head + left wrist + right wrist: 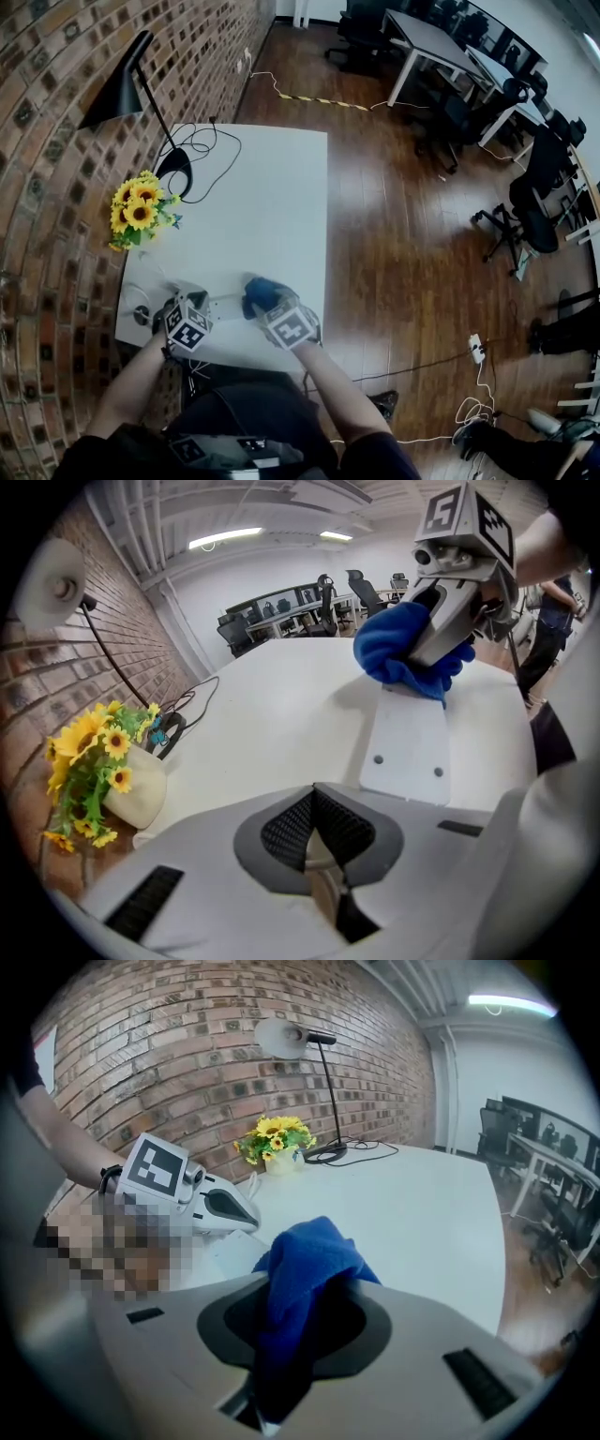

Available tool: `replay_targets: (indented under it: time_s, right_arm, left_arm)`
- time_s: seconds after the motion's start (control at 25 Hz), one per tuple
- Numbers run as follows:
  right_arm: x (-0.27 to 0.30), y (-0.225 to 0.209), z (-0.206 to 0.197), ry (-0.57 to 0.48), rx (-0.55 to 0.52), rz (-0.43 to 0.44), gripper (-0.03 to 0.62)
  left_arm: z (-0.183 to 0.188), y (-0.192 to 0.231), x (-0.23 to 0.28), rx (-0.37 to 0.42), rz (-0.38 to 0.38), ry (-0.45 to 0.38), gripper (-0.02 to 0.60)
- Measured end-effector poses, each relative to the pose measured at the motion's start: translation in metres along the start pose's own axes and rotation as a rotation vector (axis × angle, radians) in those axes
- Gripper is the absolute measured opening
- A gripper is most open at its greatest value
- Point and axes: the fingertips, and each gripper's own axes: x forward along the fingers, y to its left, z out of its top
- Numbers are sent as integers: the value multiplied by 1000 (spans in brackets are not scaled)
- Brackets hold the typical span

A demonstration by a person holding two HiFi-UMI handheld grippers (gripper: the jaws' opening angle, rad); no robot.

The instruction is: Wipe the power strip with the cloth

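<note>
Bright, even indoor light falls from ceiling strips (225,538) high beyond the left gripper (317,803). Ahead of it the white table (281,705) glares mildly, and a soft shadow lies under the cloth (403,653). Both gripper views bend strongly and have black corners, and the nearest housings blur.

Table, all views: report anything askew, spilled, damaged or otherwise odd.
Nothing is spilled or damaged. One oddity: the power strip shows a plain face with two small holes and no sockets, so it may lie face down. The lamp cord lies in loose loops.
</note>
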Motion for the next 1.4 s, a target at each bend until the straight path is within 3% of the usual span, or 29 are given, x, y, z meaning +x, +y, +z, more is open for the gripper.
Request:
replay_targets:
  time_s: [0.28,0.68,0.96,1.16,1.28,1.4]
  right_arm:
    - [-22,-23,-14,-20,43,0,89]
    - [-36,-38,-24,-28,14,-26,89]
    - [-54,-58,-41,57,-26,-121,91]
    - [-71,-70,-48,132,-135,-179,91]
    - [-76,-69,-44,184,-215,-199,91]
    - [-72,-62,-47,269,-365,-190,91]
  left_arm:
    - [2,0,-1,-18,28,17,14]
    - [0,1,1,-46,56,38,14]
    - [0,2,1,-60,33,28,15]
    - [4,23,-19,-208,101,-61,15]
    - [8,33,-33,-243,115,-118,15]
    - [18,28,-48,-303,25,-162,15]
